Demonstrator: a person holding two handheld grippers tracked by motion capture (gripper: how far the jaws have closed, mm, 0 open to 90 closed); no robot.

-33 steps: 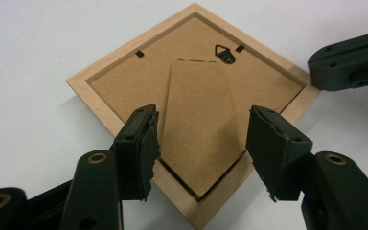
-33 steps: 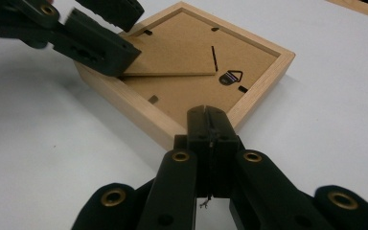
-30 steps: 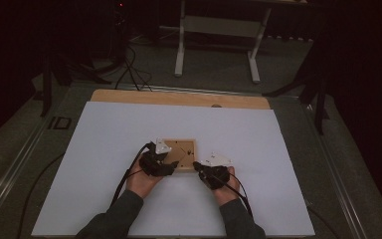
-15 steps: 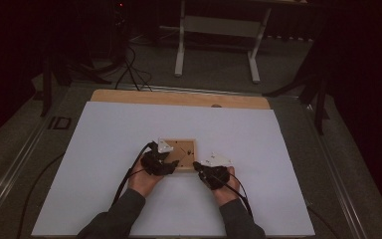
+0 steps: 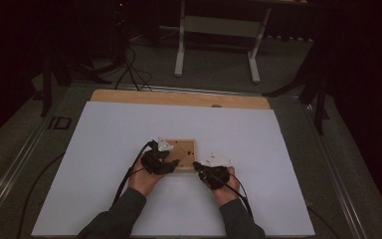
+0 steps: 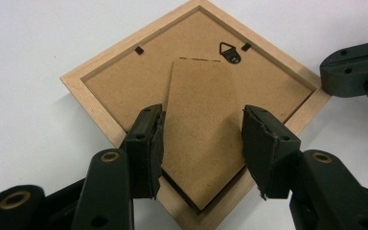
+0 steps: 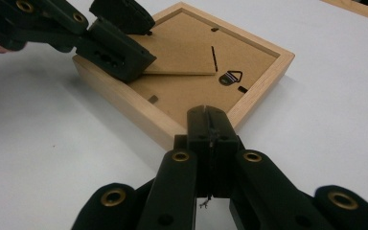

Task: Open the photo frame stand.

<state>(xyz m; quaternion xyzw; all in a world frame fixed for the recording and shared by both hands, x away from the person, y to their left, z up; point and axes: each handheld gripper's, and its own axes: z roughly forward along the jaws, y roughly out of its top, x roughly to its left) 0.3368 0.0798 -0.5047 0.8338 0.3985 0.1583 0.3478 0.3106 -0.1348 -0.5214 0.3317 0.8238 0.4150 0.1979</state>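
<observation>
A light wooden picture frame (image 5: 184, 149) (image 6: 124, 47) (image 7: 124, 103) lies face down on the white sheet, its brown backing and metal hanger (image 6: 228, 50) (image 7: 230, 77) showing. The cardboard stand flap (image 6: 199, 110) (image 7: 182, 64) is lifted off the backing. My left gripper (image 5: 171, 162) (image 6: 201, 139) (image 7: 124, 33) has just been closing, and its pads now sit against the flap's two long edges. My right gripper (image 5: 197, 166) (image 7: 210, 120) (image 6: 354, 67) is shut with nothing in it, and its tip rests at the frame's near corner.
The white sheet (image 5: 104, 149) covers most of the table, with a wooden strip (image 5: 179, 98) bare at the far edge. Beyond the table stand white metal legs (image 5: 180, 55) and floor cables (image 5: 129, 69). A cable trails from each gripper back along the forearms.
</observation>
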